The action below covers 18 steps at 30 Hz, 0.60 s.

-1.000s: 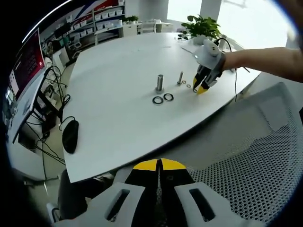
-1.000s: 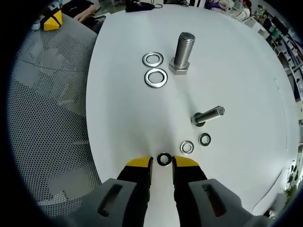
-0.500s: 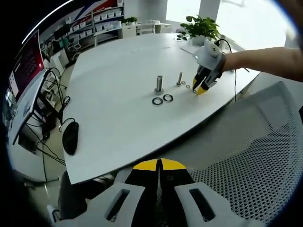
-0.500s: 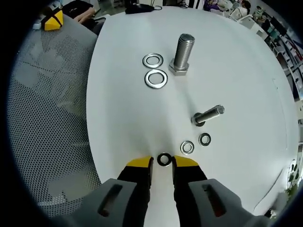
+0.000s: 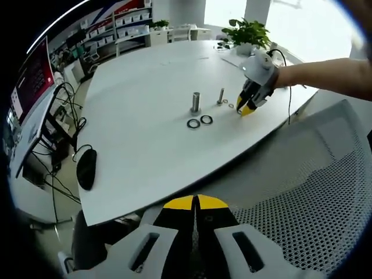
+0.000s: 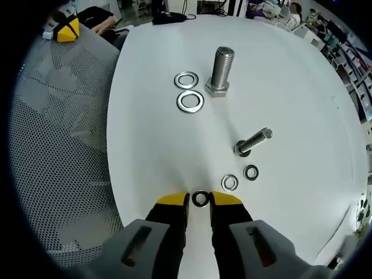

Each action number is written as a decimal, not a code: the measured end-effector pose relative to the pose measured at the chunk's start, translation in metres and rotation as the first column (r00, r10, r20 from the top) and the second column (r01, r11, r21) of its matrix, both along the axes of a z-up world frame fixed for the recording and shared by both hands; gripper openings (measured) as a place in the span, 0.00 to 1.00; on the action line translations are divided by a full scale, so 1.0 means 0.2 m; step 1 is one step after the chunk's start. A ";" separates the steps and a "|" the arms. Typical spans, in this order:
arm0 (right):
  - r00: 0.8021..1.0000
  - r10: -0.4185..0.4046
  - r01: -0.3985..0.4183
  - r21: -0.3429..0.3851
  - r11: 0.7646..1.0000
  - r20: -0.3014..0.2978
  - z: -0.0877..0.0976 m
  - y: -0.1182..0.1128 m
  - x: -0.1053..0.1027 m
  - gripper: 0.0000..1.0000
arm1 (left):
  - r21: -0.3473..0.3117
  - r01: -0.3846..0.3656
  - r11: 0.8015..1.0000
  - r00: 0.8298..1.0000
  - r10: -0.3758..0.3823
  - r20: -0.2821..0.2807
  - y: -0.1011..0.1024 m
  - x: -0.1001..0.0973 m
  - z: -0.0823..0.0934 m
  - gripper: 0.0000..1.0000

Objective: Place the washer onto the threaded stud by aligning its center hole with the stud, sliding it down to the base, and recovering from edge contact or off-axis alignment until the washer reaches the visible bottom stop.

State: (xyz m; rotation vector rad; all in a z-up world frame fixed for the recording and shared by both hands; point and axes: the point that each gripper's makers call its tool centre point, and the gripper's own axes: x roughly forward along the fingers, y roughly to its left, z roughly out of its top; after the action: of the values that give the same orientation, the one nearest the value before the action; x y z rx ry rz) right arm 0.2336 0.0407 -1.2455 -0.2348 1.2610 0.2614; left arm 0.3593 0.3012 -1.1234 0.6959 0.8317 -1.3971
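Two jaws of the left gripper [image 5: 196, 204] are sitting closed and idle beside the counter [image 6: 302, 87], while the right gripper [image 6: 199, 200], jaws narrowly parted, is bracketing a dark washer [image 6: 200, 199] lying flat near the small stud [image 6: 253, 141]; a thin edge-grip risks slipping.

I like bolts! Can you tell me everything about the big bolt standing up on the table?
The big bolt looks like shiny grey metal. It stands upright on its six-sided head, its threaded shaft pointing up, on the white table. Nothing grips it. Two large flat washers lie just beside it, apart from it. In the left gripper view it shows small, mid-table.
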 end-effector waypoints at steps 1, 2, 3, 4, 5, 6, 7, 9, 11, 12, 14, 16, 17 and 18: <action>1.000 0.002 -0.002 -0.002 1.000 0.001 0.01 0.00 0.00 0.17 | 0.000 0.001 1.000 1.000 -0.001 0.001 0.00 0.00 0.00 0.00; 1.000 -0.001 0.001 -0.002 1.000 0.002 0.02 0.01 0.00 0.17 | 0.001 0.002 1.000 1.000 -0.002 0.001 0.00 0.00 0.00 0.00; 1.000 -0.009 0.009 0.003 1.000 0.005 0.02 0.01 0.00 0.17 | 0.001 0.003 1.000 1.000 -0.003 0.001 0.00 0.00 0.00 0.00; 1.000 -0.008 0.008 0.006 1.000 0.005 0.03 0.01 0.00 0.17 | 0.001 0.003 1.000 1.000 -0.003 0.001 0.00 0.00 0.00 0.00; 1.000 -0.009 0.009 0.011 1.000 0.008 0.02 0.00 -0.01 0.17 | 0.000 0.003 1.000 1.000 -0.003 0.001 0.00 0.00 0.00 0.00; 1.000 -0.011 0.011 0.012 1.000 0.008 0.02 0.00 -0.01 0.17 | -0.001 0.004 1.000 1.000 -0.004 0.002 0.00 0.00 0.00 0.00; 1.000 0.003 -0.003 0.012 1.000 0.006 0.03 0.01 -0.01 0.17 | -0.001 0.004 1.000 1.000 -0.004 0.001 0.00 0.00 0.00 0.00; 1.000 0.021 -0.021 0.007 1.000 0.004 0.04 0.01 -0.01 0.17 | -0.001 0.004 1.000 1.000 -0.004 0.002 0.00 0.00 0.00 0.00; 1.000 0.023 -0.023 0.006 1.000 0.000 0.03 0.01 -0.01 0.17 | -0.001 0.003 1.000 1.000 -0.003 0.001 0.00 0.00 0.00 0.00; 1.000 0.021 -0.021 0.006 1.000 0.000 0.03 0.01 -0.01 0.17 | -0.001 0.001 1.000 1.000 -0.001 0.000 0.00 0.00 0.00 0.00; 0.999 0.037 -0.037 0.000 0.999 0.002 0.03 0.02 -0.01 0.16 | -0.002 0.003 1.000 1.000 -0.003 0.001 0.00 0.00 0.00 0.00; 0.998 0.069 -0.069 -0.021 0.997 0.003 0.02 0.01 -0.01 0.11 | -0.001 0.004 1.000 1.000 -0.004 0.002 0.00 0.00 0.00 0.00; 0.996 0.089 -0.088 -0.055 0.995 0.010 0.02 -0.01 0.00 0.06 | 0.000 0.004 1.000 1.000 -0.004 0.002 0.00 0.01 0.00 0.00; 0.994 0.111 -0.109 -0.087 0.990 0.013 0.02 -0.03 0.00 0.04 | 0.000 0.003 1.000 1.000 -0.003 0.002 0.00 0.01 0.00 0.00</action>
State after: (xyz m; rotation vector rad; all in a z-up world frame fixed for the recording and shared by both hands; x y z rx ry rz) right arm 0.2330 0.0342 -1.2413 -0.3809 1.2448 0.2989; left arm 0.3605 0.3017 -1.1240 0.6992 0.8292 -1.3987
